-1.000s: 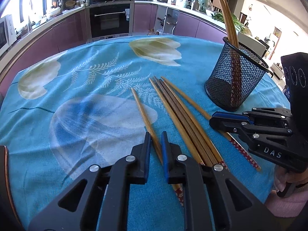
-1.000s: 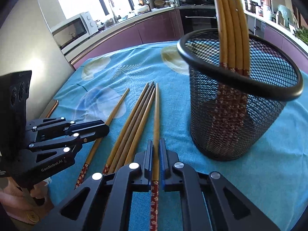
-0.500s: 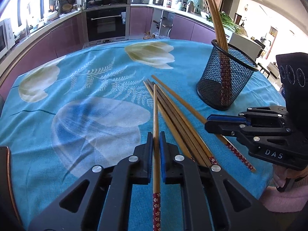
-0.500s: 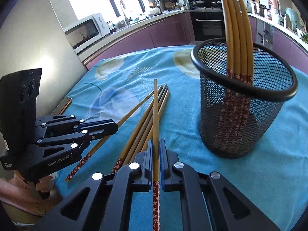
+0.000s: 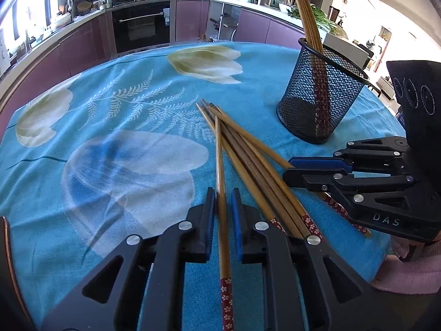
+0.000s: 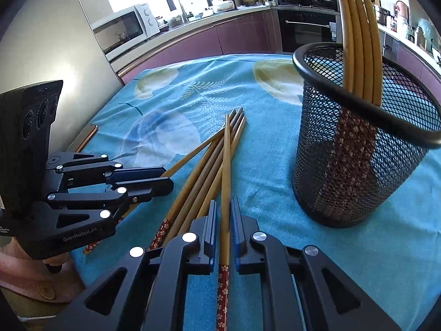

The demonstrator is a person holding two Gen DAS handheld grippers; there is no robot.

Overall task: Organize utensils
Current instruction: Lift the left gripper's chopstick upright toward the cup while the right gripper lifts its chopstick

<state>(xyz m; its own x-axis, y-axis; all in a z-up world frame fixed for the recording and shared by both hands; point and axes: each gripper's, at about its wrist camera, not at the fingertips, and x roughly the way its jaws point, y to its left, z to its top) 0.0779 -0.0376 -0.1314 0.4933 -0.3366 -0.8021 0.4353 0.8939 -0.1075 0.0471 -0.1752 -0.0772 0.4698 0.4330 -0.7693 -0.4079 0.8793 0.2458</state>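
Observation:
Each gripper holds one bamboo chopstick with a red flowered end. My left gripper (image 5: 222, 201) is shut on a chopstick (image 5: 220, 165) lifted over the pile. My right gripper (image 6: 223, 212) is shut on a chopstick (image 6: 226, 160) that points forward over the pile. Several loose chopsticks (image 5: 256, 162) lie side by side on the blue tablecloth; they also show in the right wrist view (image 6: 198, 176). A black mesh holder (image 5: 319, 96) with several chopsticks upright in it stands to the right, close in the right wrist view (image 6: 358, 149). The right gripper body (image 5: 358, 182) sits right of the pile, the left gripper body (image 6: 82, 193) sits left of it.
The table (image 5: 110, 138) has a blue flowered cloth, with its near edge just below the grippers. A copper-coloured edge (image 6: 88, 135) shows at the table's left side. Kitchen counters, an oven (image 5: 142, 24) and a microwave (image 6: 124, 30) lie beyond the table.
Both grippers closed on a chopstick each and raised it off the cloth. The left chopstick swung from a diagonal lie to straight ahead. Both grippers drew back a little from the holder.

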